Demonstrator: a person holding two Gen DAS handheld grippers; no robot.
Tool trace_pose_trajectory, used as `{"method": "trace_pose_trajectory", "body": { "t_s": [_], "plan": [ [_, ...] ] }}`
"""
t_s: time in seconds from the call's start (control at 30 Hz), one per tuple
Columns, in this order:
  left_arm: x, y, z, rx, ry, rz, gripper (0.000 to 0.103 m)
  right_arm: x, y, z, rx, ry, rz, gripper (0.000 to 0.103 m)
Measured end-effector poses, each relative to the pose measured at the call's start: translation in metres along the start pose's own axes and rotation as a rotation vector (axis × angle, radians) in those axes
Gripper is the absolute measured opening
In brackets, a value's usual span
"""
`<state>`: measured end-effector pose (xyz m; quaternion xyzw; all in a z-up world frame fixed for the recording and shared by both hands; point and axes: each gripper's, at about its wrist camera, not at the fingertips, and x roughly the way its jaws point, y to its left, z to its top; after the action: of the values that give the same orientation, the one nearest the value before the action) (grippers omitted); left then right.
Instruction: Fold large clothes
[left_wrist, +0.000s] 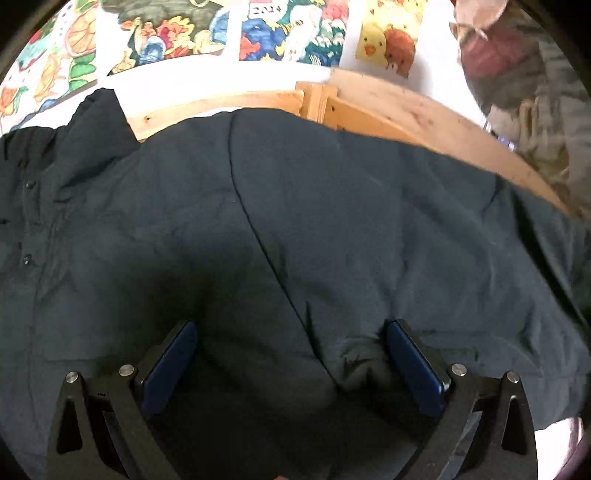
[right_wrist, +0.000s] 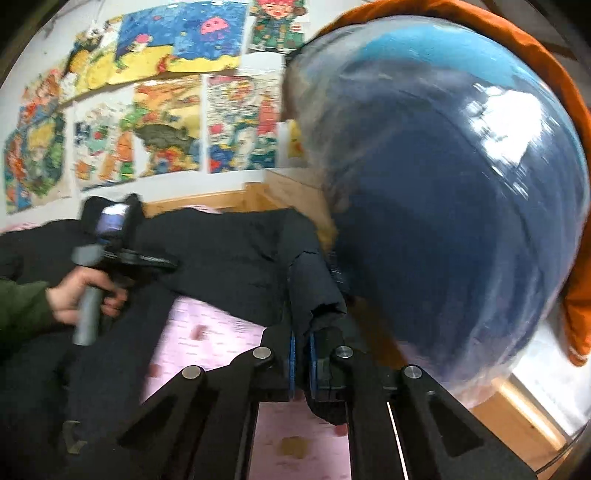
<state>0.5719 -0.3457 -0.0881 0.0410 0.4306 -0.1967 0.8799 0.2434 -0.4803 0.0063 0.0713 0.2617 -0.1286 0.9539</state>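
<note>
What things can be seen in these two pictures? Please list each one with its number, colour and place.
Jacket: one, dark navy, spread over the bed; one end pinched in the right gripper.
Bed frame: one, light wood, behind the jacket.
Bed sheet: one, pink with small marks, under the jacket.
Drawings: many, multicoloured, on the white wall.
Transparent bag: one, clear over blue contents, blurred, close on the right.
Orange fabric: one, behind the bag.
Left gripper: black with blue pads, open above the jacket.
Right gripper: black, shut on jacket.
Left hand: green sleeve, on the grey handle.
</note>
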Motion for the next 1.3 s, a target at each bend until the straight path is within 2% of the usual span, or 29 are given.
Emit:
{"method": "trace_pose_trajectory", "body": {
  "t_s": [0.13, 0.23, 0.43, 0.57, 0.77, 1.0, 1.2, 1.3],
  "plan": [
    [-0.013, 0.011, 0.006, -0.042, 0.028, -0.04, 0.102, -0.02, 0.023, 0.024, -0.015, -0.016, 0.111, 0.005],
    [-0.05, 0.032, 0.005, -0.102, 0.007, -0.125, 0.102, -0.035, 0.049, 0.044, -0.049, -0.034, 0.181, 0.005],
    [-0.146, 0.076, -0.012, -0.086, -0.07, -0.207, 0.102, -0.055, 0.117, 0.068, -0.133, -0.068, 0.274, 0.005],
    [-0.215, 0.124, -0.029, -0.123, -0.094, -0.286, 0.102, -0.068, 0.171, 0.07, -0.192, -0.07, 0.354, 0.005],
    [-0.288, 0.198, -0.06, -0.216, -0.112, -0.333, 0.101, -0.078, 0.247, 0.057, -0.266, -0.05, 0.466, 0.005],
    [-0.331, 0.262, -0.101, -0.284, -0.137, -0.352, 0.101, -0.069, 0.312, 0.028, -0.292, 0.0, 0.551, 0.005],
    [-0.333, 0.302, -0.131, -0.361, -0.116, -0.385, 0.101, -0.049, 0.361, -0.011, -0.298, 0.1, 0.63, 0.005],
    [-0.322, 0.317, -0.144, -0.388, -0.101, -0.393, 0.101, -0.035, 0.379, -0.028, -0.296, 0.162, 0.666, 0.006]
  ]
}}
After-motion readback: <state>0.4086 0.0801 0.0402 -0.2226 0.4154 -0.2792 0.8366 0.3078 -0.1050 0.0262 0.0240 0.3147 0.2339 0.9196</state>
